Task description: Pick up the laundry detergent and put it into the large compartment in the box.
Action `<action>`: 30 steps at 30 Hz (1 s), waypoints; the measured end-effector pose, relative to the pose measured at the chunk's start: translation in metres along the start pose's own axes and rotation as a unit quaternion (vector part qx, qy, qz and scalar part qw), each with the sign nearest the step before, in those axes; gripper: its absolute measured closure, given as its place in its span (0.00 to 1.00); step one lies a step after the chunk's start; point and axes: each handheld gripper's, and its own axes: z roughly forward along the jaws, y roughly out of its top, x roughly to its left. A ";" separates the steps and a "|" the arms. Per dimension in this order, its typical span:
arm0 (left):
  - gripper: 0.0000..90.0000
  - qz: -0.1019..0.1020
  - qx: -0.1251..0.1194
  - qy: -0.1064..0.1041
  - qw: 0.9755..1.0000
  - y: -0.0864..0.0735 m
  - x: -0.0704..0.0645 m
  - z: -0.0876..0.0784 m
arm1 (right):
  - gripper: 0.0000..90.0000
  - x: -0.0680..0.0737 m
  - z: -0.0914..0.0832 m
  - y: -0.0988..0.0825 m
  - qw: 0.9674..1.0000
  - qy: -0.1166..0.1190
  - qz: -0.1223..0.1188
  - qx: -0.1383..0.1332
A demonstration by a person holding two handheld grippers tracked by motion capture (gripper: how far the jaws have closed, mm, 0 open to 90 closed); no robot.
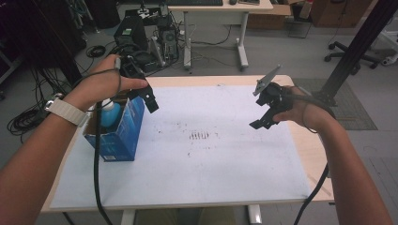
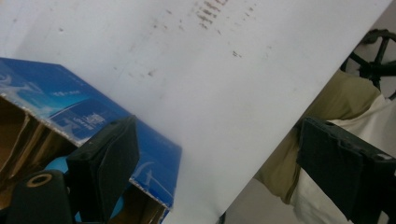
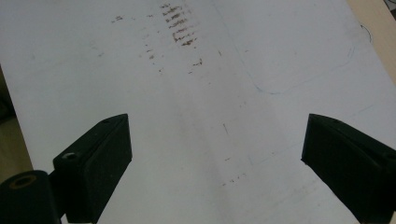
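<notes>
1. The open blue cardboard box stood on the left part of the white paper sheet, a pale blue bottle upright inside it.
2. The left gripper hovered just above the box's open top, jaws apart, empty.
3. The right gripper hung over the sheet's right part, well apart from the box, jaws wide, empty.

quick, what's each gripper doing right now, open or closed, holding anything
Left gripper: open, holding nothing, by the blue box.
Right gripper: open, empty.

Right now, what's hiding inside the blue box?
Inside the open blue box a light blue bottle with a white cap pokes up. Its lower part is covered by the box wall, and the person's left hand blocks some of the opening.
</notes>
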 end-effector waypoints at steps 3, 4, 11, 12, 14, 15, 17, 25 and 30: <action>0.15 0.014 0.001 -0.004 1.000 0.001 -0.003 0.002 | 0.10 0.000 0.000 0.001 1.000 0.000 -0.001 0.000; 0.15 0.018 0.003 -0.006 1.000 0.002 -0.003 0.003 | 0.10 0.000 0.000 0.001 1.000 0.001 -0.001 0.000; 0.15 0.045 0.003 -0.017 0.999 0.005 -0.008 0.008 | 0.10 0.001 0.001 0.003 1.000 0.001 -0.003 0.000; 0.15 0.048 0.004 -0.018 0.999 0.006 -0.009 0.008 | 0.10 0.001 0.001 0.003 1.000 0.001 -0.003 0.000; 0.15 0.052 0.004 -0.020 0.998 0.006 -0.010 0.010 | 0.10 0.001 0.000 0.004 1.000 0.001 -0.002 0.000; 0.15 0.055 0.004 -0.021 0.998 0.007 -0.011 0.010 | 0.10 0.001 0.000 0.004 1.000 0.000 -0.003 0.000; 0.15 0.061 0.004 -0.024 0.998 0.007 -0.012 0.012 | 0.10 0.001 0.000 0.005 1.000 0.000 -0.003 0.000; 0.15 0.082 -0.003 -0.031 0.996 0.010 -0.016 0.017 | 0.10 0.001 0.001 0.006 1.000 0.002 -0.003 0.000; 0.15 0.092 -0.008 -0.028 0.995 0.013 -0.018 0.019 | 0.10 0.000 0.001 0.006 1.000 0.002 -0.004 -0.002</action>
